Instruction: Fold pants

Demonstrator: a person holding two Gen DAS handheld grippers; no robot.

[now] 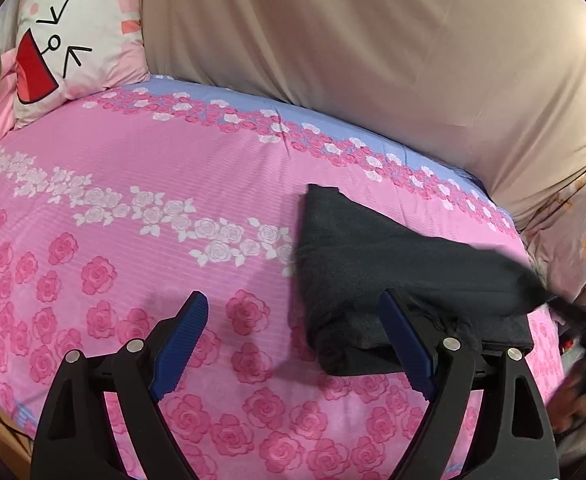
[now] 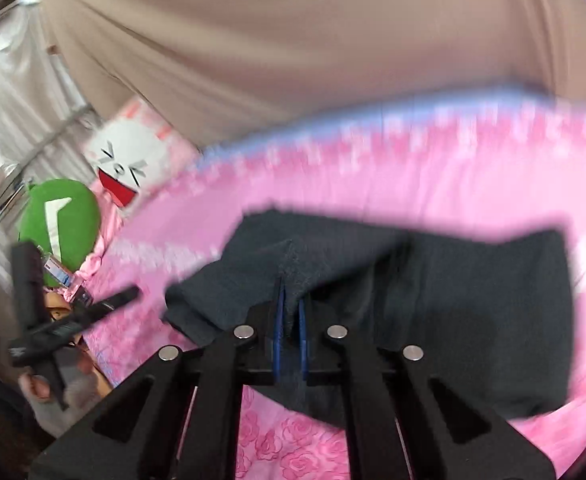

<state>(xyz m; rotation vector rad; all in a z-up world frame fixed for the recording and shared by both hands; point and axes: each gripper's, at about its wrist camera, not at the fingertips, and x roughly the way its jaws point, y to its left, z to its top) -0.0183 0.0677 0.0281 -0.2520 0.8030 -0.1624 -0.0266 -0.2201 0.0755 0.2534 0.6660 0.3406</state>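
- The right gripper sat nearest its camera, jaws clamped on a fold of the pants, lifting that edge.
- The left gripper stood wide open and empty above the sheet, with its right finger overlapping the pants' near edge; contact could not be told.
- The pants, dark grey and already folded, lay on the sheet toward the left view's right side; their long axis ran from the near edge away to a corner pointing at the curtain.
- Farther off lay a cartoon-face pillow and a green cushion.
- No writing could be read.
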